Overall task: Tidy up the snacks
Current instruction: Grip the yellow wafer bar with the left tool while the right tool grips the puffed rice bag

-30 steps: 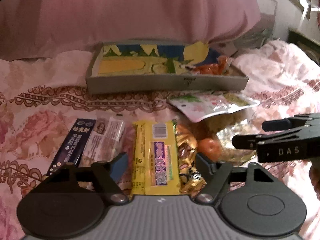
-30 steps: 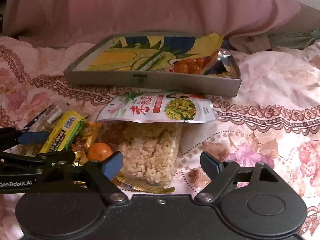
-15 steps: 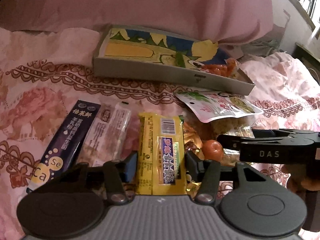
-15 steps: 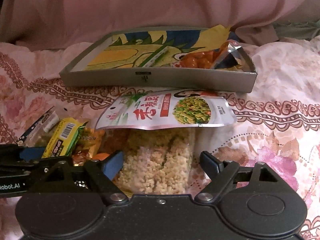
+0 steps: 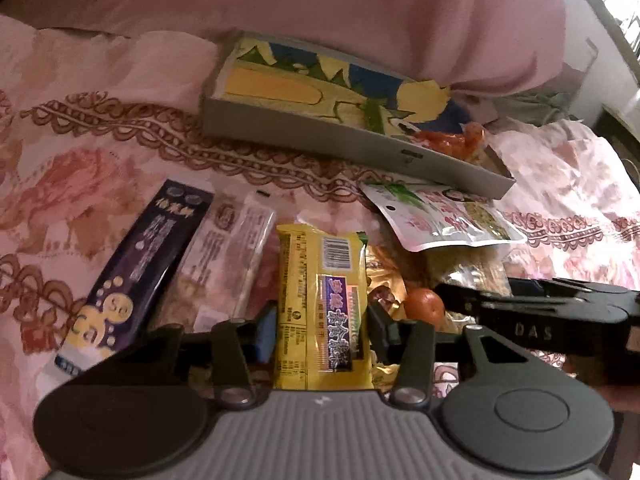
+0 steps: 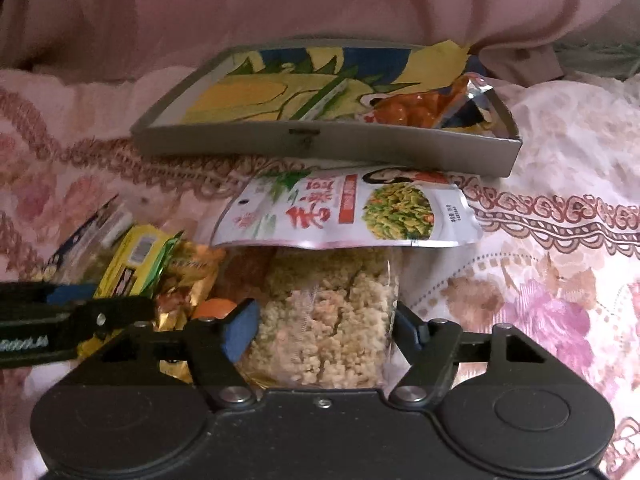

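My left gripper (image 5: 322, 332) straddles the near end of a yellow snack packet (image 5: 322, 292) lying on the bedspread. Its jaws are closing, and the pads sit right at the packet's two long edges without squeezing it. My right gripper (image 6: 324, 332) is closing around a clear bag of puffed rice crisps (image 6: 324, 312), its pads close beside the bag's sides. A white pouch with a green vegetable picture (image 6: 352, 212) lies over the far end of that bag. The shallow grey box (image 6: 320, 142) with a corn picture stands beyond and holds an orange-red packet (image 6: 416, 108).
Left of the yellow packet lie a dark blue sachet (image 5: 148, 264) and a clear wrapped bar (image 5: 228, 256). Gold wrappers (image 6: 188, 280) and a small orange (image 5: 424, 306) sit between the two grippers. Pink bedding (image 6: 280, 4) rises behind the box.
Both pairs of jaws have narrowed, the left onto the yellow packet, the right onto the rice crisp bag. The left gripper has rolled, so the box now looks tilted.
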Motion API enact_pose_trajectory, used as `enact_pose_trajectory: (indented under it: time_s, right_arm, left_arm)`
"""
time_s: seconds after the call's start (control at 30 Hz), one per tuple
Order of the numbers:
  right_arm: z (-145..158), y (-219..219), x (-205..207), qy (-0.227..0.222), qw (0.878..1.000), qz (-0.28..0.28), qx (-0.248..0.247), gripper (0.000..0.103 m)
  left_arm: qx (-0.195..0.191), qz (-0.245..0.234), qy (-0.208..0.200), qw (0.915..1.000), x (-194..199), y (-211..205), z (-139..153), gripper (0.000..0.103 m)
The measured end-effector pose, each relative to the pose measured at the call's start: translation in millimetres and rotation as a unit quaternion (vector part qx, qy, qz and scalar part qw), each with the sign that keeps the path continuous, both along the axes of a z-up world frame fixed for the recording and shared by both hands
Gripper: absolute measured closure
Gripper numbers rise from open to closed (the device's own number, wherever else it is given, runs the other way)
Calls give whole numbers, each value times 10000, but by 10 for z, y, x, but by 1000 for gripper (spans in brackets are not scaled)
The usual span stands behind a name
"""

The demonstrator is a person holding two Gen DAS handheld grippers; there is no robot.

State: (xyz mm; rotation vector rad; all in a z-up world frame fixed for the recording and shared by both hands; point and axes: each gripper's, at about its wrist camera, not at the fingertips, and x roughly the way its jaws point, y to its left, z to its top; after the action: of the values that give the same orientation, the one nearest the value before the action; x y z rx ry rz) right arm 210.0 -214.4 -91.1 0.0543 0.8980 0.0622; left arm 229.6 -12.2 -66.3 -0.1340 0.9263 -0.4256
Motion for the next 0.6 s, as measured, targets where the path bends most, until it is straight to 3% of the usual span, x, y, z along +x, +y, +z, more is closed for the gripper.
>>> enact_pose_trajectory:
  time_s: [0.1, 0.23, 0.33, 0.6]
  right_arm:
    - [-3, -15, -26, 60, 10000, 15, 74, 30]
    - [-84, -99, 51, 103, 9995, -51, 279, 19]
    - [-69, -75, 39, 72, 9997, -29, 246, 30]
    - [49, 13, -212, 187, 9997, 125, -109, 32]
  left_arm:
    - [58, 107, 45, 9999, -58, 2, 16, 53]
    - [18, 184, 49, 9998, -75, 11, 31, 53]
    - [-115, 267, 96, 9995, -68, 41, 28, 53]
    - [-303, 260, -18, 9992, -142, 55, 125, 53]
